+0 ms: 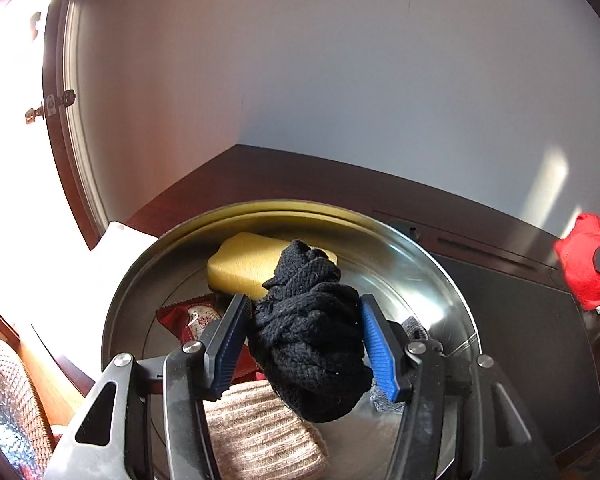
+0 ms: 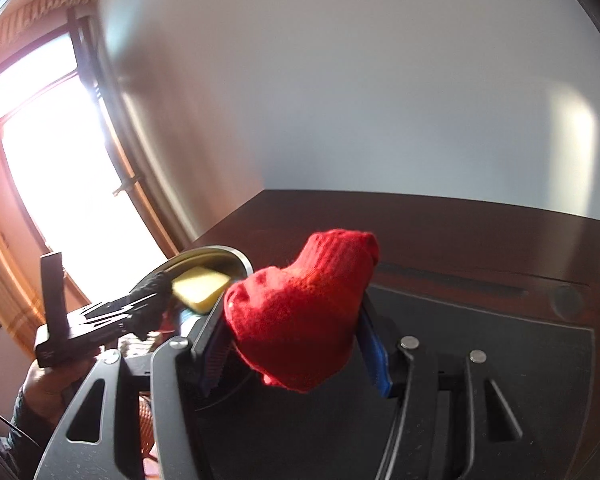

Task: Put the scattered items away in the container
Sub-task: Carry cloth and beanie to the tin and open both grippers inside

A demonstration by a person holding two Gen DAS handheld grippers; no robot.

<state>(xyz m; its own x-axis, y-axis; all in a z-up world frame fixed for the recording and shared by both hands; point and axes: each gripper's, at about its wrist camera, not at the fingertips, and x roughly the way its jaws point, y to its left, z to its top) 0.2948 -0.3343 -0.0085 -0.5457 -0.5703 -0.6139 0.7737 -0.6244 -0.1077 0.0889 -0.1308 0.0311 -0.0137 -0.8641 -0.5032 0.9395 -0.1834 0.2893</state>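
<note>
Left wrist view: left hand-held gripper [image 1: 302,344] clamping a black knit bundle [image 1: 308,336], hanging over the steel bowl [image 1: 440,280] beside a yellow sponge [image 1: 246,260], red packet [image 1: 192,316] and beige knit [image 1: 256,432]. Looking soft, light, squashable; gripping across the bulk suiting best.

Right wrist view: right hand-held gripper [image 2: 296,332] pinching a red knit piece [image 2: 300,308] above the dark counter [image 2: 460,220], bowl lying off to the left. Likely limp, snag-prone.

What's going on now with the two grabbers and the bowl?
Left hand-held gripper shut on black knit, over metal bowl. Right hand-held gripper shut on red knit, beside bowl. Nothing in the way.
</note>
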